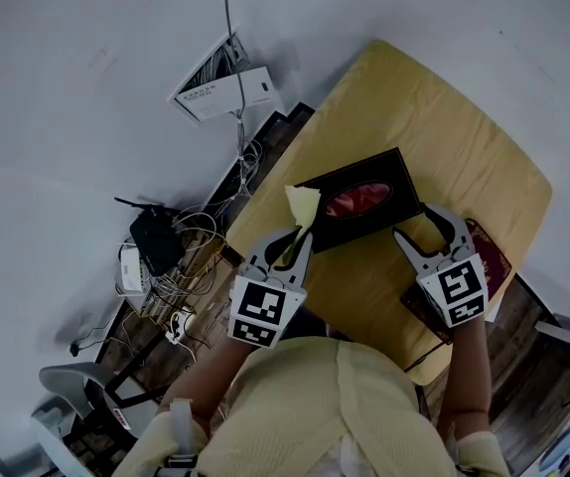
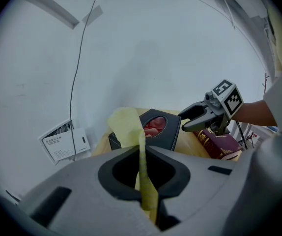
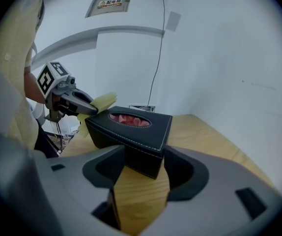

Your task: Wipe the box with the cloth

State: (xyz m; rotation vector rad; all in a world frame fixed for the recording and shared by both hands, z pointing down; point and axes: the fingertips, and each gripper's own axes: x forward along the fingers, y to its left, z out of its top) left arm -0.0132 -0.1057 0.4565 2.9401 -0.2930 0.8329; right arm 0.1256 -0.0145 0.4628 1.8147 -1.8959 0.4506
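bare tabletop beyond the box, a dark red book just beside the right claw

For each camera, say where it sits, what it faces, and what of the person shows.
Head view: overhead, down on the tan wooden table; left gripper, right gripper, torso.
Left gripper view: along its fingers, shut on the yellow cloth; right forearm.
Right gripper view: towards the black leather tissue box; shirt.
All share that box.
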